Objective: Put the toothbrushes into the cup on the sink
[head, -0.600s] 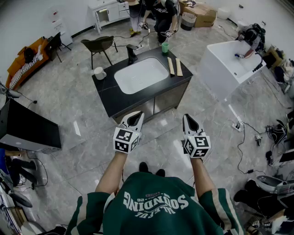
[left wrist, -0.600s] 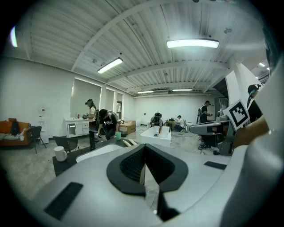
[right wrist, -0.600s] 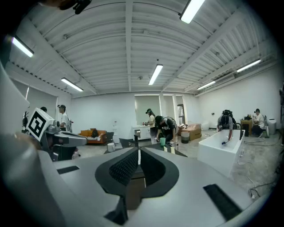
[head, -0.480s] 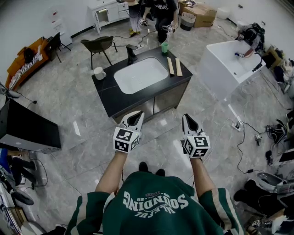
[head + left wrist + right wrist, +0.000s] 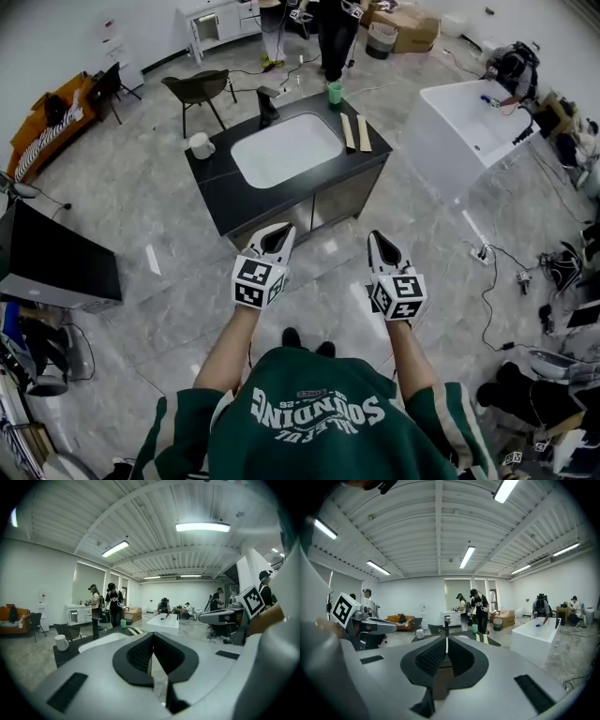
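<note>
The black sink counter (image 5: 220, 192) with its white basin stands ahead of me on the tiled floor. A green cup (image 5: 335, 93) sits at its far right corner. Two long pale toothbrush packs (image 5: 349, 132) lie side by side to the right of the basin. My left gripper (image 5: 280, 232) and right gripper (image 5: 377, 238) are held level in front of my chest, short of the counter's near edge, both shut and empty. The cup (image 5: 123, 623) and the packs (image 5: 136, 630) show small in the left gripper view. In the right gripper view the cup (image 5: 474, 628) stands beyond the shut jaws.
A black faucet (image 5: 268, 105) rises behind the basin and a white mug (image 5: 201, 145) sits at the counter's left corner. A white bathtub (image 5: 469, 131) stands to the right, a dark chair (image 5: 199, 91) behind left. People stand at the back; cables and gear (image 5: 553, 272) litter the floor.
Both grippers stay shut and level; the right one has edged slightly forward. The people behind the counter have shifted farther back.
</note>
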The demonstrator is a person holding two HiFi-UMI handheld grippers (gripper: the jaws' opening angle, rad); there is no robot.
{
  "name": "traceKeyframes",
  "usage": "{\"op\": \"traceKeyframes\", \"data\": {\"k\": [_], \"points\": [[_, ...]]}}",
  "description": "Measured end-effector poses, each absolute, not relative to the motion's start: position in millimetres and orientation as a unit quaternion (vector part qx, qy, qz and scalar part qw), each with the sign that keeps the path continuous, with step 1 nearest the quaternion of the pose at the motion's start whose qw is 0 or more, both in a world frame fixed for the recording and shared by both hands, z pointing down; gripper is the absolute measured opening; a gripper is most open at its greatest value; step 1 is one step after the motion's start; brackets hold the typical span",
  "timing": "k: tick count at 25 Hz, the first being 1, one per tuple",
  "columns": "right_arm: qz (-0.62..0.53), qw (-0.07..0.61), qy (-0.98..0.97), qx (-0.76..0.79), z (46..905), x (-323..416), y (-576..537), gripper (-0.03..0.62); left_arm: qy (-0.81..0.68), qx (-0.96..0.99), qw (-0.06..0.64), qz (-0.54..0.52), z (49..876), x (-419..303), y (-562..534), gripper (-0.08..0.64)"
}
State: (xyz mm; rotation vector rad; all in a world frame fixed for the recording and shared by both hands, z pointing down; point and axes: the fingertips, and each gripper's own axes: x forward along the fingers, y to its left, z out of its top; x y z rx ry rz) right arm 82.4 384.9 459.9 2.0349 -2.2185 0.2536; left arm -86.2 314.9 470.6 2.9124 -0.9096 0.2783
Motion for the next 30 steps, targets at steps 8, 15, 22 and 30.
{"op": "traceKeyframes", "data": {"k": [8, 15, 22, 30], "points": [[0.081, 0.068, -0.735, 0.670, 459, 63, 381, 0.043, -0.277, 0.956, 0.030, 0.088, 469, -88, 311, 0.011], [0.092, 0.066, -0.730, 0.674, 472, 52, 380, 0.043, -0.266, 0.959, 0.039, 0.094, 486, -90, 308, 0.011], [0.100, 0.058, -0.731, 0.672, 475, 66, 374, 0.043, -0.270, 0.957, 0.036, 0.103, 487, -80, 303, 0.011], [0.096, 0.057, -0.765, 0.634, 469, 104, 352, 0.043, -0.320, 0.942, 0.042, 0.098, 479, -50, 293, 0.011]]}}
